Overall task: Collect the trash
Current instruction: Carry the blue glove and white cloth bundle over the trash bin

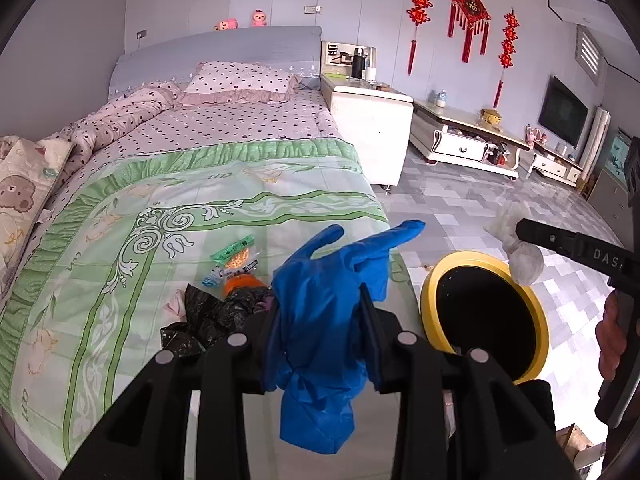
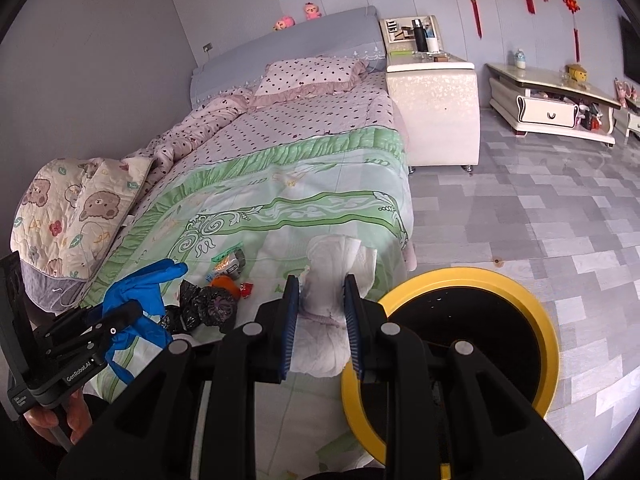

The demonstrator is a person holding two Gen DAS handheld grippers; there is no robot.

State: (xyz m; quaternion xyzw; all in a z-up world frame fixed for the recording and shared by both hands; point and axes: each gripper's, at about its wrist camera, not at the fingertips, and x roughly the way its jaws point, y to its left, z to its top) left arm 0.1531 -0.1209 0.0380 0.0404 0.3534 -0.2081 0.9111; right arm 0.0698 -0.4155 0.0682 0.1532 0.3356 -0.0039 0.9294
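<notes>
My left gripper (image 1: 320,308) is shut on a blue rubber glove (image 1: 332,264), which hangs limp between the fingers above the foot of the bed. My right gripper (image 2: 322,282) is shut on a crumpled white tissue wad (image 2: 320,332), beside the bed's edge. A yellow-rimmed bin (image 2: 540,320) with a dark inside stands on the floor, just right of both grippers. On the green bedspread (image 1: 120,220) lie a black plastic bag (image 1: 208,316), an orange item (image 1: 240,283), a green snack wrapper (image 1: 234,250) and a small red scrap (image 2: 247,289).
The bed fills the left, with a polka-dot pillow (image 1: 240,80) and a bear-print quilt (image 2: 72,204). A white nightstand (image 1: 372,128) stands at the bed's right side, and a low TV cabinet (image 1: 464,140) by the far wall. Grey tiled floor (image 2: 520,208) spreads right.
</notes>
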